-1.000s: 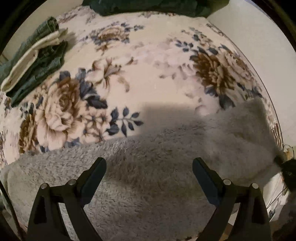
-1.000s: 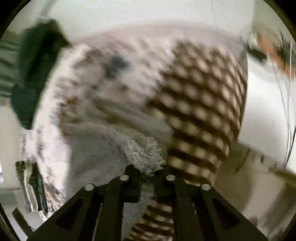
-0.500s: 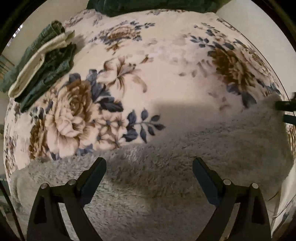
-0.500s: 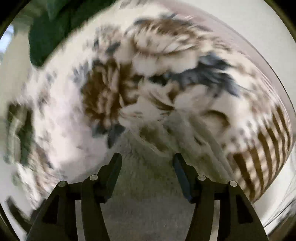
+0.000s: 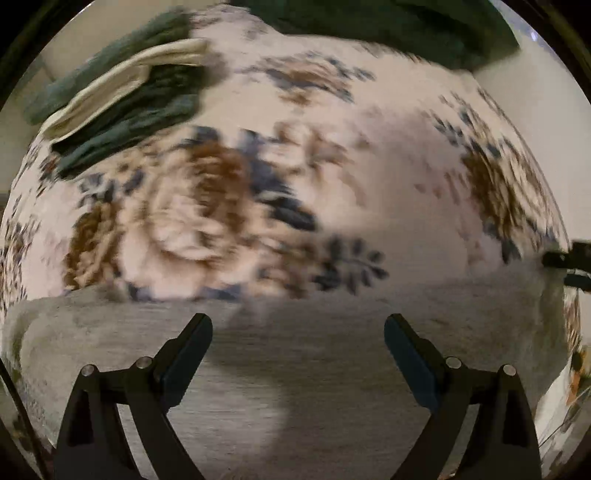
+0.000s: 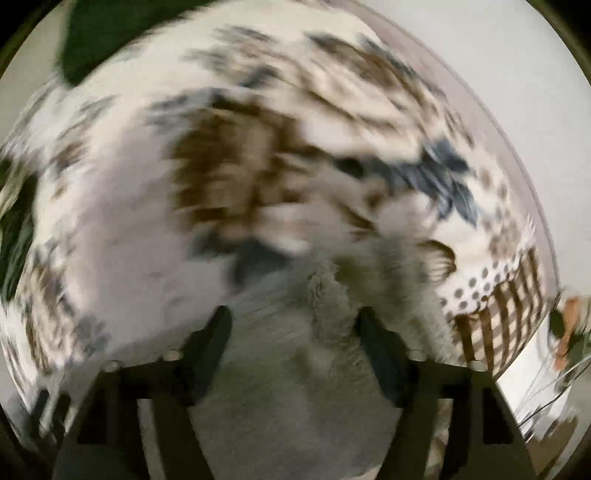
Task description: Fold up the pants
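Note:
Fluffy grey pants [image 5: 295, 354] lie flat across the near part of a floral bedspread [image 5: 229, 206]. My left gripper [image 5: 297, 338] is open and empty, hovering over the pants. In the right wrist view the pants [image 6: 295, 387] fill the bottom, with a fuzzy edge [image 6: 328, 291] sticking up between the fingers. My right gripper [image 6: 293, 332] is open with its jaws apart over that edge. The right gripper's tips also show at the far right of the left wrist view [image 5: 569, 264]. Both views are motion-blurred.
A stack of folded green and cream clothes [image 5: 122, 99] lies at the back left of the bed. A dark green cloth [image 5: 388, 26] lies along the far edge. A striped and dotted cloth [image 6: 498, 295] lies at the bed's right edge, with a white wall [image 6: 498, 74] beyond.
My right gripper let go of the pants' fuzzy edge and opened. The pants now lie flat. Both grippers have shifted over the bed, and the views are blurred.

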A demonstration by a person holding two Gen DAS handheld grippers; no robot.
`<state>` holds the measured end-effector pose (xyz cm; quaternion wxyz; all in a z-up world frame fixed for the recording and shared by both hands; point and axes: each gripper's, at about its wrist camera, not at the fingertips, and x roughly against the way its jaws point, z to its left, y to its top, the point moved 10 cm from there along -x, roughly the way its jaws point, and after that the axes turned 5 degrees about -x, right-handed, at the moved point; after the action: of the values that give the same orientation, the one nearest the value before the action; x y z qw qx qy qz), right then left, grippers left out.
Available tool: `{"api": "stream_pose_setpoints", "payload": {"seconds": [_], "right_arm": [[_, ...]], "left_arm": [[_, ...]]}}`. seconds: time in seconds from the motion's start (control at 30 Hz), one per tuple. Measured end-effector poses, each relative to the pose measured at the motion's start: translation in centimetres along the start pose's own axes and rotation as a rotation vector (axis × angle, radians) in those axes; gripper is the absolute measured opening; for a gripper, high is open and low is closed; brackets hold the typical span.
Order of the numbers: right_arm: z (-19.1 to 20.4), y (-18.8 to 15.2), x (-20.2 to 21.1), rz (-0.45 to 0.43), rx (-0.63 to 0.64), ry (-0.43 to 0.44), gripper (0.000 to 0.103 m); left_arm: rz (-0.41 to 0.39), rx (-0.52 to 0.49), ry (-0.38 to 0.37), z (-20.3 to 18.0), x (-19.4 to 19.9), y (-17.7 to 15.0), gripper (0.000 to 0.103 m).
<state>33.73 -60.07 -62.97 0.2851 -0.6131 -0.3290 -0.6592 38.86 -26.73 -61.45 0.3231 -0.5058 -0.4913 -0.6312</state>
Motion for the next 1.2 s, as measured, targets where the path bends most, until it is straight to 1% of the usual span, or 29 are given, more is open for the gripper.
{"api": "stream_pose_setpoints", "payload": {"seconds": [0.07, 0.1, 0.17, 0.2, 0.23, 0.27, 0.3, 0.37, 0.43, 0.47, 0.5, 0.53, 0.57, 0.6, 0.63, 0.7, 0.73, 0.8, 0.83, 0.87, 0.9, 0.93, 1.0, 1.07, 1.1, 1.2], "right_arm": [[4.5, -2.3, 2.1, -0.010, 0.074, 0.052, 0.075], [7.3, -3.8, 2.7, 0.002, 0.107, 0.087, 0.075], [13.9, -8.0, 3.2, 0.060, 0.187, 0.176, 0.075], [17.0, -10.1, 3.1, 0.098, 0.218, 0.217, 0.075], [19.9, -12.3, 2.8, 0.134, 0.246, 0.247, 0.075], [23.1, -14.5, 2.7, 0.176, 0.283, 0.281, 0.075], [27.6, -17.3, 2.3, 0.237, 0.344, 0.323, 0.075], [33.7, -21.9, 2.5, 0.289, 0.423, 0.352, 0.075], [41.1, -26.1, 2.3, 0.355, 0.516, 0.387, 0.075], [44.2, -27.8, 2.4, 0.381, 0.552, 0.402, 0.075], [48.7, -30.0, 2.2, 0.411, 0.615, 0.423, 0.075], [51.7, -31.4, 2.0, 0.429, 0.664, 0.429, 0.075], [55.6, -33.0, 1.5, 0.448, 0.726, 0.422, 0.075], [58.5, -34.7, 1.0, 0.472, 0.770, 0.417, 0.075], [61.3, -36.1, 0.3, 0.509, 0.810, 0.413, 0.075], [65.2, -38.1, -0.9, 0.550, 0.862, 0.381, 0.075], [67.3, -39.2, -1.8, 0.585, 0.900, 0.353, 0.075], [69.8, -40.3, -3.8, 0.631, 0.940, 0.288, 0.075], [70.9, -41.1, -5.0, 0.657, 0.961, 0.247, 0.075], [71.6, -41.8, -6.0, 0.688, 0.984, 0.205, 0.075], [71.9, -42.2, -6.4, 0.694, 0.993, 0.180, 0.075], [72.0, -42.3, -6.9, 0.692, 1.004, 0.144, 0.075], [72.0, -42.4, -7.6, 0.689, 1.022, 0.110, 0.074], [72.1, -42.2, -7.4, 0.661, 1.039, 0.088, 0.074], [72.3, -42.1, -6.9, 0.648, 1.048, 0.086, 0.074], [72.7, -42.2, -5.9, 0.626, 1.087, 0.089, 0.074]], "left_arm": [[-0.013, 0.045, 0.000, 3.3, 1.1, -0.3, 0.095], [-0.018, 0.076, 0.007, 5.7, 1.7, -0.7, 0.095], [-0.014, 0.139, 0.029, 11.0, 2.7, -1.9, 0.095], [-0.006, 0.186, 0.049, 14.8, 3.4, -3.2, 0.095], [0.001, 0.220, 0.062, 17.2, 3.8, -4.2, 0.095], [0.008, 0.269, 0.074, 20.5, 4.4, -5.6, 0.095], [0.018, 0.338, 0.092, 24.9, 5.1, -7.5, 0.095], [0.037, 0.441, 0.125, 31.4, 6.2, -10.5, 0.095], [0.047, 0.562, 0.158, 38.9, 7.5, -14.1, 0.095], [0.052, 0.613, 0.169, 41.8, 7.8, -15.7, 0.095], [0.052, 0.670, 0.163, 44.7, 8.0, -17.2, 0.095], [0.062, 0.733, 0.151, 47.5, 7.9, -19.1, 0.095], [0.067, 0.794, 0.125, 49.2, 7.7, -20.8, 0.095], [0.062, 0.874, 0.073, 50.8, 7.3, -22.3, 0.095], [0.056, 0.960, 0.016, 52.1, 6.8, -23.9, 0.095], [0.041, 1.110, -0.131, 53.1, 5.3, -26.1, 0.095], [0.037, 1.155, -0.189, 53.0, 4.7, -26.6, 0.095], [0.011, 1.254, -0.350, 52.4, 3.4, -27.3, 0.095], [-0.013, 1.292, -0.436, 51.9, 2.9, -27.2, 0.095], [-0.032, 1.317, -0.501, 51.5, 2.8, -26.7, 0.095], [-0.046, 1.330, -0.548, 51.0, 2.6, -26.4, 0.095], [-0.055, 1.320, -0.583, 50.3, 2.2, -26.0, 0.095], [-0.041, 1.287, -0.619, 49.2, 1.7, -25.2, 0.095], [-0.059, 1.242, -0.633, 48.6, 2.0, -23.8, 0.094], [-0.077, 1.210, -0.616, 48.5, 2.8, -23.3, 0.094], [-0.128, 1.108, -0.518, 48.8, 5.4, -21.8, 0.094]]}}
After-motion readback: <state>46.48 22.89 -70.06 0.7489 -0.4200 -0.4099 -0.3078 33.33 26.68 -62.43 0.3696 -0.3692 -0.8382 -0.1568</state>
